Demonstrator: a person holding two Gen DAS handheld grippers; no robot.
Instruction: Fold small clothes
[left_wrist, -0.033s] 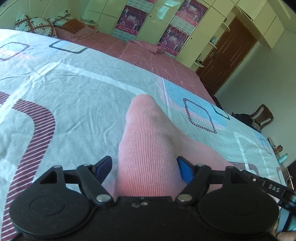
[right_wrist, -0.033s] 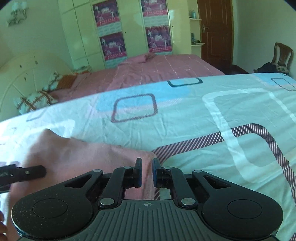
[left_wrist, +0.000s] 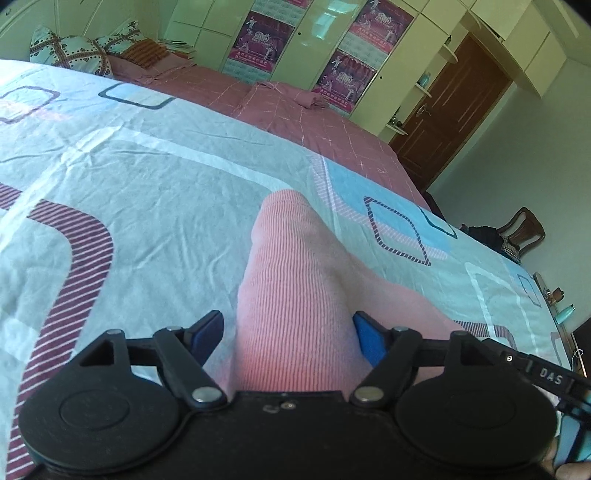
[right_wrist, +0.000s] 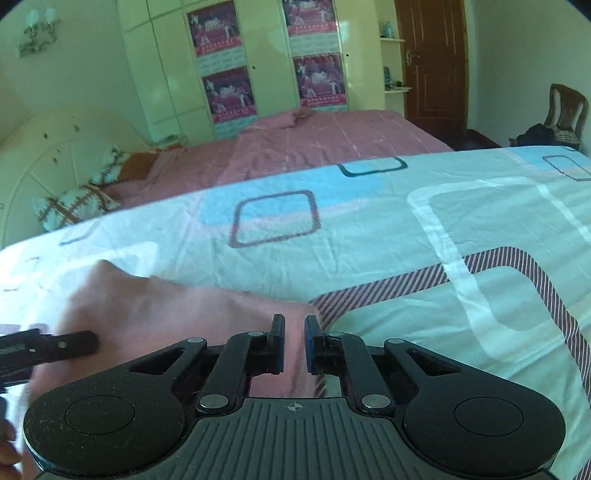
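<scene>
A pink ribbed garment lies on the patterned bedsheet, one narrow part reaching away from me. My left gripper straddles that part near its base. Its jaws are wide and opening; the left blue pad stands off the cloth. In the right wrist view the same garment spreads to the left. My right gripper pinches its right corner, pads a narrow slit apart and easing open. A black finger of the left gripper pokes in from the left.
The sheet runs wide to the right with striped bands. Behind it are a pink bedspread, pillows, wardrobes with posters, a brown door and a chair with clothes. A hand shows at the lower left.
</scene>
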